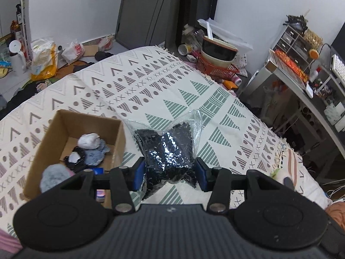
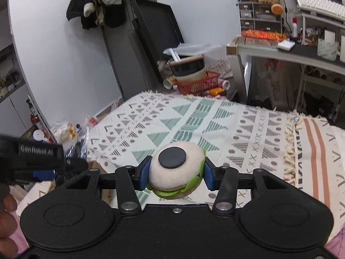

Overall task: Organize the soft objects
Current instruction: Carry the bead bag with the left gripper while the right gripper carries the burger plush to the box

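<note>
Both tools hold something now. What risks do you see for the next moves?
The left tool pinches a slippery plastic bag of black pieces; it may slide out before reaching the cardboard box. The right tool squeezes a round plush burger, which could pop free. The tools sit close and might collide.

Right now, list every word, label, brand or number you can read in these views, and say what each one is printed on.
"GenRobot.AI": raised lettering on the black body of the left gripper, seen from the right wrist view.
Red print on the white plastic bag on the floor: too blurred to read.
Yellow food bag beside it: print too small to read.
Bottle labels at the far left: illegible.
Orange packet on the desk: pattern only, no readable words.
</note>
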`<action>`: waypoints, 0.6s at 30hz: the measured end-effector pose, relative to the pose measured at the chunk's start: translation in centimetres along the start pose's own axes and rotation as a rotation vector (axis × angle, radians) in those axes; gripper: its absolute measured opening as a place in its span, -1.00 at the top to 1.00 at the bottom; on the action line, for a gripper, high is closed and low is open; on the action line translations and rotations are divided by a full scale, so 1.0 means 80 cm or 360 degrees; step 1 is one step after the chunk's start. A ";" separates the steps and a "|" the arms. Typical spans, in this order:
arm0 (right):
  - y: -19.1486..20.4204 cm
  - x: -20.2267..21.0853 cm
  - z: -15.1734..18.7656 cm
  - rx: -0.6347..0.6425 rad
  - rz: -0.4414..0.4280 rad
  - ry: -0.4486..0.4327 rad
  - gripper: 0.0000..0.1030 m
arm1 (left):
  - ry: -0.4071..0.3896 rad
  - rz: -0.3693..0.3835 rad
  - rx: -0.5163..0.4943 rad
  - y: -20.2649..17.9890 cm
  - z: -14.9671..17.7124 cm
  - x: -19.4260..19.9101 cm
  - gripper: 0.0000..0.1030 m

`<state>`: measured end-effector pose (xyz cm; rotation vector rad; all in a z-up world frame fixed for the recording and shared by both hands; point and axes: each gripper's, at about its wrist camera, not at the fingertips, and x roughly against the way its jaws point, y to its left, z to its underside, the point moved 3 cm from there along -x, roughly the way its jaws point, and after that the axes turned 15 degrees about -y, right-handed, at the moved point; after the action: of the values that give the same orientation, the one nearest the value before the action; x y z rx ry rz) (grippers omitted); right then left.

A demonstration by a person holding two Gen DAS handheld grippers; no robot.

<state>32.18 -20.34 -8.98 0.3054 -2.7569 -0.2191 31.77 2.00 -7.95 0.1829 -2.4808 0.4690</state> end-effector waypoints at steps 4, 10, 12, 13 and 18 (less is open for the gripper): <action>0.011 0.012 -0.013 -0.0013 0.0001 -0.0023 0.07 | -0.0062 -0.0034 -0.0035 0.012 -0.006 0.023 0.08; 0.038 0.020 -0.022 -0.0049 -0.0023 -0.0016 0.07 | -0.0077 -0.0035 -0.0015 0.038 -0.013 0.050 0.08; 0.051 0.023 -0.026 -0.0042 -0.0038 -0.0025 0.07 | -0.0071 -0.0040 0.0006 0.050 -0.015 0.054 0.08; 0.058 0.024 -0.028 -0.0037 -0.0047 -0.0030 0.07 | -0.0066 -0.0046 0.0020 0.057 -0.016 0.056 0.08; 0.095 0.021 -0.037 -0.0004 -0.0117 -0.0030 0.07 | -0.0067 -0.0086 0.0062 0.094 -0.022 0.062 0.08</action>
<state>30.33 -13.74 -4.27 0.4061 -2.7664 -0.2457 26.95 9.50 -5.92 0.2777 -2.5023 0.4951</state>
